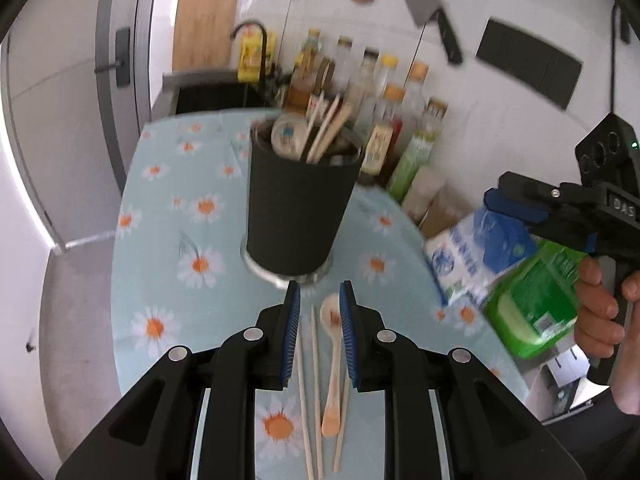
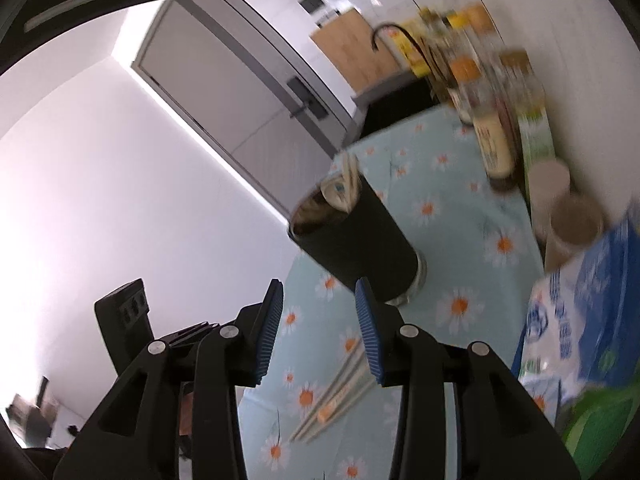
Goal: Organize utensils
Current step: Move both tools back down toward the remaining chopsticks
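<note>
Left gripper (image 1: 320, 292) hangs open and empty over the loose utensils on the counter (image 1: 168, 216): pale chopsticks (image 1: 316, 384) and a small wooden spoon (image 1: 333, 360), lying lengthwise at 6 o'clock from the black holder (image 1: 298, 208). Best to drop low, close on one piece near its middle, then lift it upright into the already crowded holder. Right gripper (image 2: 320, 312) is also open, holding nothing, raised at 3 o'clock

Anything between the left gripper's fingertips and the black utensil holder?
No. In the left wrist view the open left gripper sits just short of the black utensil holder; only floral tablecloth shows there. The spoon and chopsticks lie between its fingers.
</note>
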Demonstrator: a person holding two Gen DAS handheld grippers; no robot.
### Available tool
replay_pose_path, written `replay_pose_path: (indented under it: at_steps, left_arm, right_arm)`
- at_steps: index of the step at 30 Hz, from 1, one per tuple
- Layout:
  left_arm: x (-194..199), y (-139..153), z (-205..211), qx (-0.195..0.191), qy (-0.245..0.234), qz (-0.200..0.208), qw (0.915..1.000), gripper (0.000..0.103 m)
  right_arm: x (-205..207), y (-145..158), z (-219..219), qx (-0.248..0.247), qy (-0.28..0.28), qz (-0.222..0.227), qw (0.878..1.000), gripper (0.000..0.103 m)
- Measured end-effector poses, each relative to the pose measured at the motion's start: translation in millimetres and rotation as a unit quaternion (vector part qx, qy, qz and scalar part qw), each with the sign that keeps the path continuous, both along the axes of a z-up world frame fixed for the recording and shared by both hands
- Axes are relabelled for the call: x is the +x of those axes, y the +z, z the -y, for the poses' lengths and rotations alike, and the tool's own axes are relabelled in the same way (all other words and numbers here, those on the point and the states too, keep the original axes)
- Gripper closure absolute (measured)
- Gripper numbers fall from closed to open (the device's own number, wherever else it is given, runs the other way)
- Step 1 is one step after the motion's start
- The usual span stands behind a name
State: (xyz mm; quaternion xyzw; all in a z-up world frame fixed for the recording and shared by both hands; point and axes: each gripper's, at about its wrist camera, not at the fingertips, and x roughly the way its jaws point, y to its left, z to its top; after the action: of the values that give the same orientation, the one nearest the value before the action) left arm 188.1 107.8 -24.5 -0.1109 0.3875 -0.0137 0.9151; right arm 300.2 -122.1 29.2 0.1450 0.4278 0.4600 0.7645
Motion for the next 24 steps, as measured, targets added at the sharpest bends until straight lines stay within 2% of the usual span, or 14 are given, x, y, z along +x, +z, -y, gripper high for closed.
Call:
replay_pose_path:
  at_steps: [4,9,16,24]
  left_arm:
    - [3.4,-19.7,0.8,-0.002,0.004,-0.043,0.9991,0.084]
    - [10.6,-48.0,2.8,-0.007,-0.001,-0.110,0.9939,0.084]
    - [24.8,-93.8,11.3,0.021,-0.019,-0.221,0.9750,0.084]
    - [33.9,-113.6,14.0,0.050,-0.019,-0.266,0.9626,0.084]
  right_arm:
    - [-4.2,-20.2,7.4,-0.008,0.007,-0.027,1.000,0.064]
    - [-7.6,-40.3,12.7,-0.015,0.019,-0.054,0.998,0.064]
    - [-15.4,-64.2,13.5,-0.048,0.036,-0.073,0.996,0.064]
    - [-20.3,-82.9,26.0,-0.051,0.037,-0.102,0.993,0.064]
